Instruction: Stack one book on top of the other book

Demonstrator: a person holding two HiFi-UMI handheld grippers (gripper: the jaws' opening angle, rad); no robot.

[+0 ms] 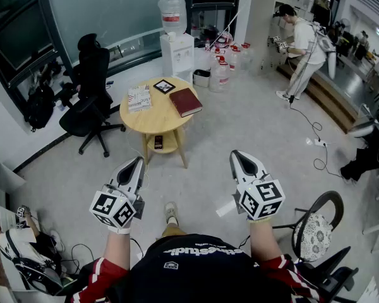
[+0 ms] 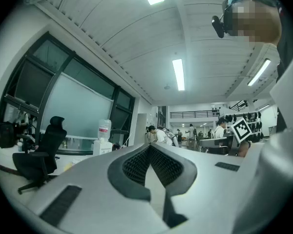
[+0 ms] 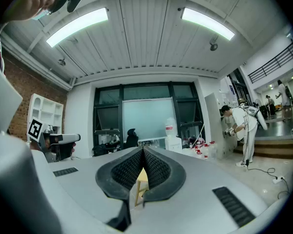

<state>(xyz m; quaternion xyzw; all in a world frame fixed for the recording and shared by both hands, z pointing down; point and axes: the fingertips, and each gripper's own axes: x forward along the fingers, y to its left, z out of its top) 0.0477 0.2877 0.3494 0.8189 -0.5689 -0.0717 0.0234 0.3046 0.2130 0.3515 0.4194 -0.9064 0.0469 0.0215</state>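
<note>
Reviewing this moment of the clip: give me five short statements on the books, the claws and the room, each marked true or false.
1. The red book and the pale book lie apart on the round table, unstacked. True.
2. The left claw grips the red book. False: it is shut on nothing, well short of the table.
3. The right claw stands wide open. False: it is shut and empty.
4. A water dispenser stands beyond the table. True.
5. The black office chair is at the table's right in the head view. False: it is at its left.
</note>
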